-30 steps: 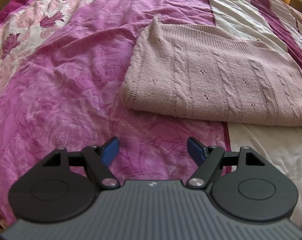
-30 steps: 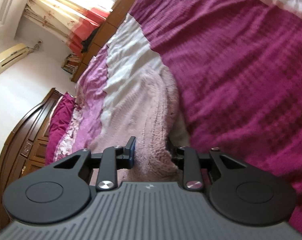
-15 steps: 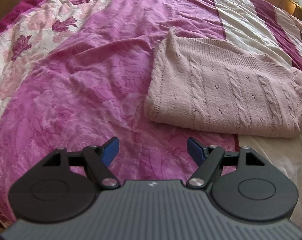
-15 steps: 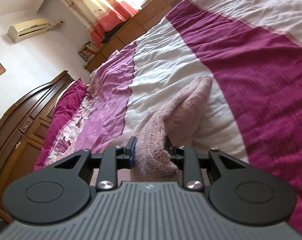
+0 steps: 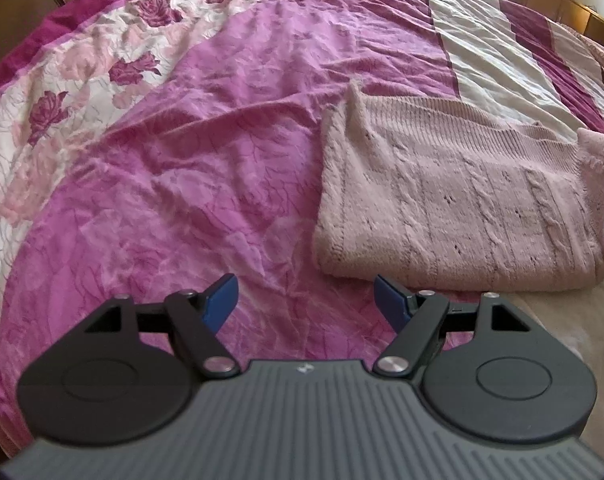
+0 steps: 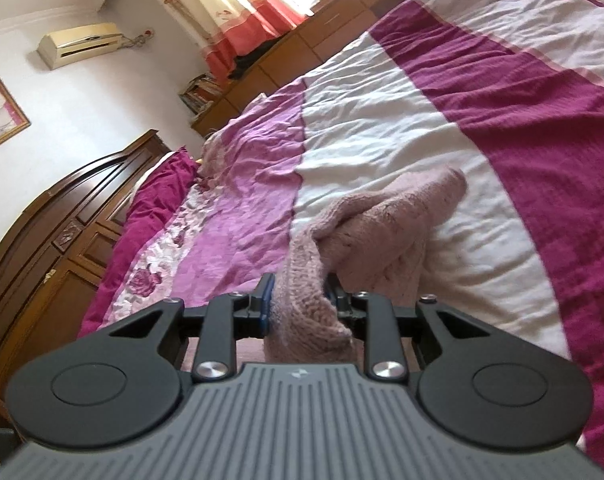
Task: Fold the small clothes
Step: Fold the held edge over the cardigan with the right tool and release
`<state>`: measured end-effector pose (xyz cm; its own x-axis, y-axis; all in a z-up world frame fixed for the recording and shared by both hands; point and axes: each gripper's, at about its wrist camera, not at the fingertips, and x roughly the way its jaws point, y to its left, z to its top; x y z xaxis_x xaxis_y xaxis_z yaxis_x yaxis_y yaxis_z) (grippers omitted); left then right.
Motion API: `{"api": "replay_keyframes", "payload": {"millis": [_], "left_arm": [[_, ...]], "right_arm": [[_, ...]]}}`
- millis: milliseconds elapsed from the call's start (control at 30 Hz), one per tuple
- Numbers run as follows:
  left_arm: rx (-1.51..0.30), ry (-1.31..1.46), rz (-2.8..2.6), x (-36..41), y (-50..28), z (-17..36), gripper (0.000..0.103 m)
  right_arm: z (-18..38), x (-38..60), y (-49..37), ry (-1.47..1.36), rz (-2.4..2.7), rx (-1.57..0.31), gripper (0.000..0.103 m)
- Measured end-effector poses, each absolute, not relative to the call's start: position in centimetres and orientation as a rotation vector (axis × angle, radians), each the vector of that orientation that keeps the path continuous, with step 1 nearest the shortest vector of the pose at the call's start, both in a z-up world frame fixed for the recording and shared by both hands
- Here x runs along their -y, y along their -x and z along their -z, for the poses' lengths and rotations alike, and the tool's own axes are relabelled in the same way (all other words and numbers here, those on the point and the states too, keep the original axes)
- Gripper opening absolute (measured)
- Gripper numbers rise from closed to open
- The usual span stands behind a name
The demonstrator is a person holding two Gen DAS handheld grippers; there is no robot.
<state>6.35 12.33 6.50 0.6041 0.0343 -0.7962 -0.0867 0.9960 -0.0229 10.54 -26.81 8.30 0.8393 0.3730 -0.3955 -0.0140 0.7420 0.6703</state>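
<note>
A pale pink cable-knit sweater (image 5: 453, 204) lies partly folded on the bedspread, right of centre in the left wrist view. Its right end (image 5: 599, 160) is raised off the bed. My left gripper (image 5: 305, 298) hovers open just short of the sweater's near edge, with nothing between its blue pads. In the right wrist view my right gripper (image 6: 300, 304) is shut on a thick bunch of the sweater (image 6: 381, 232), which rises from the bed up into the jaws.
The bedspread (image 5: 206, 168) has magenta, white and rose-print bands and is wrinkled. A dark wooden headboard (image 6: 70, 216) stands at the left in the right wrist view. A low wooden cabinet (image 6: 286, 56) and curtains (image 6: 238, 12) line the far wall.
My right gripper has risen and rolled, lifting the pinched end of the sweater off the bed. The left gripper has drawn back a little to the left and stayed open.
</note>
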Motion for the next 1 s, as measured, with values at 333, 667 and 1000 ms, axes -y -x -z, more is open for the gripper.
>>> {"api": "replay_keyframes", "payload": {"millis": [333,667,1000], "left_arm": [[-0.904,0.061,-0.095,-14.1,-6.5,-7.0,0.076],[-0.859,0.064,-0.114,-15.9,-6.7,-8.3,0.076],[-0.855,0.075,-0.133,-17.5,-6.7,-8.2,0.076]], "right_arm": [[-10.8,21.6,-11.9,-0.658,-0.319,-0.547,0.028],[-13.7,14.7,-13.8,-0.542,-0.433,-0.579,0.028],[-10.5,3.6,-16.1,-0.404,-0.526,-0.718,0.023]]}}
